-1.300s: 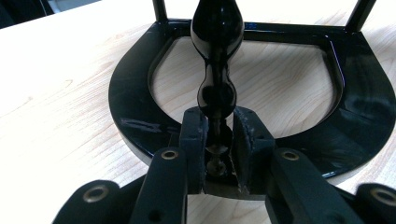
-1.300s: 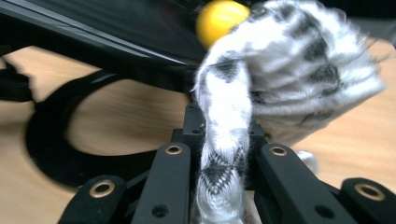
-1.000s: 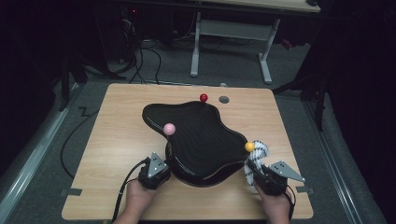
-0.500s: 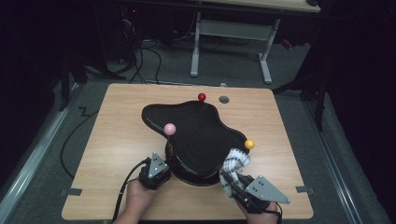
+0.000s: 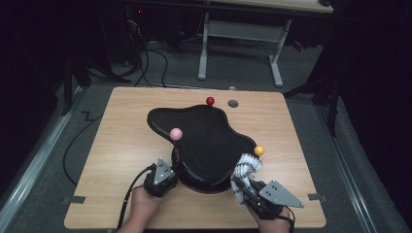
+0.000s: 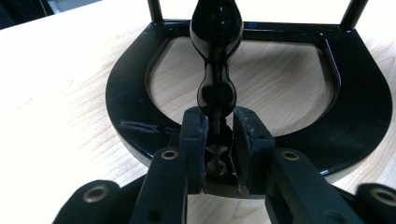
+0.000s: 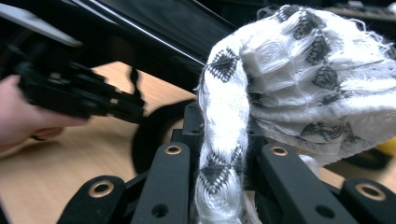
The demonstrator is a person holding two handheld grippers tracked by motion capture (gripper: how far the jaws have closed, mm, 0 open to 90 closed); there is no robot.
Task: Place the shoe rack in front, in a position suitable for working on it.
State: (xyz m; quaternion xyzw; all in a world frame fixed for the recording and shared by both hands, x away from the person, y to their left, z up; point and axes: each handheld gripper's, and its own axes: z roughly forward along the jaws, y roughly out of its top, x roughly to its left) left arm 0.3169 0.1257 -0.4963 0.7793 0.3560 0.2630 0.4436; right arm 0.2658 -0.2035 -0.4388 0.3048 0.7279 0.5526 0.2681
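A glossy black wavy-edged top [image 5: 204, 138] stands on a black stand in the middle of the table. My left gripper [image 5: 170, 172] is at its near left, shut on a turned black post [image 6: 217, 46] that rises from the stand's ring base [image 6: 130, 102]; the jaws [image 6: 218, 135] clamp the post's lower part. My right gripper [image 5: 244, 188] is at the top's near right rim, shut on a white cloth with black diamonds [image 5: 246, 167]. The bunched cloth [image 7: 303, 70] bulges above the right gripper [image 7: 223, 140], close to the top's edge.
Three small balls sit around the top's rim: pink [image 5: 176, 133], red [image 5: 210, 101] and yellow [image 5: 259, 150]. A grey disc [image 5: 233, 103] lies on the wooden table [image 5: 111, 126] at the back. The other hand and its gripper [image 7: 79, 93] are to the left.
My right gripper has carried the cloth left and toward the near edge, away from the yellow ball. The left gripper has stayed on the post.
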